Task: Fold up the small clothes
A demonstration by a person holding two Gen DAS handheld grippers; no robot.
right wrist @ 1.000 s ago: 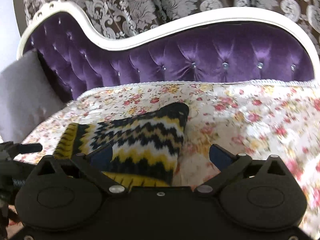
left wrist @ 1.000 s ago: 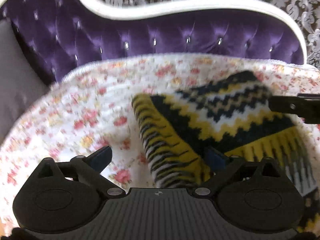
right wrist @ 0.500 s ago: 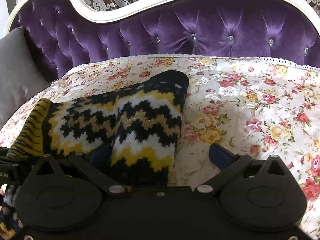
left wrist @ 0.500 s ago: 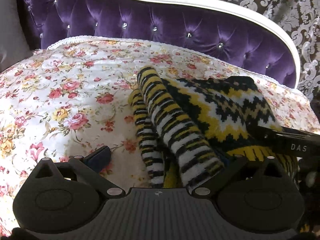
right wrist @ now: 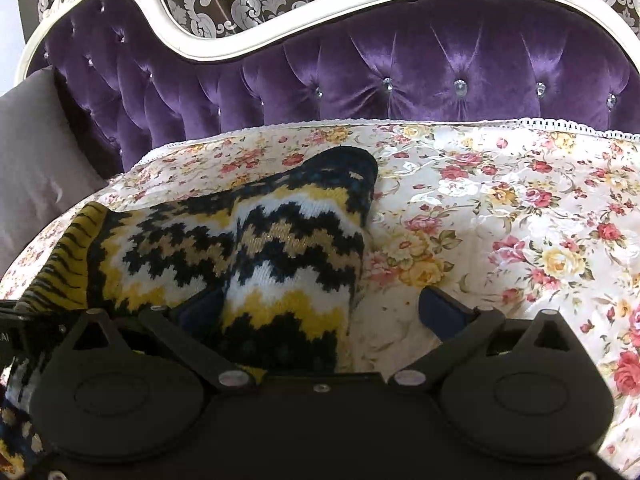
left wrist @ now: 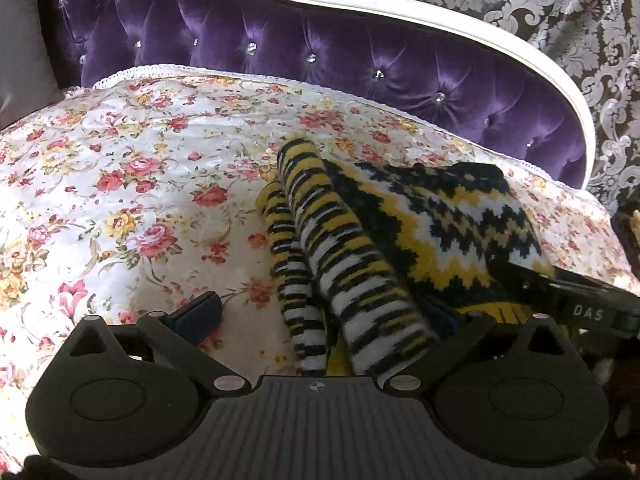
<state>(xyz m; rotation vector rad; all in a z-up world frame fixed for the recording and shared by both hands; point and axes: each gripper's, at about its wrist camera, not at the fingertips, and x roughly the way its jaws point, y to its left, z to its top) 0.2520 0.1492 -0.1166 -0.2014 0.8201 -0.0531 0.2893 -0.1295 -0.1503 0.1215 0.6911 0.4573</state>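
Note:
A small knitted garment (left wrist: 432,224) in yellow, black and white zigzags, with a striped ribbed hem (left wrist: 320,264), lies bunched on a floral bedspread (left wrist: 120,184). It also shows in the right wrist view (right wrist: 256,248). My left gripper (left wrist: 324,320) is open, with the striped hem lying between its fingers. My right gripper (right wrist: 320,308) is open, with the garment's near edge lying over its left finger (right wrist: 200,308). The right gripper's finger shows in the left wrist view (left wrist: 560,292), lying on the garment.
A purple tufted headboard (right wrist: 400,68) with a white frame (right wrist: 280,28) rises behind the bedspread (right wrist: 520,220). A grey pillow (right wrist: 36,152) sits at the left. Patterned wallpaper (left wrist: 520,0) is behind.
Both grippers have moved forward and lower over the garment. The striped hem has been folded up into a ridge, and now lies between the left fingers.

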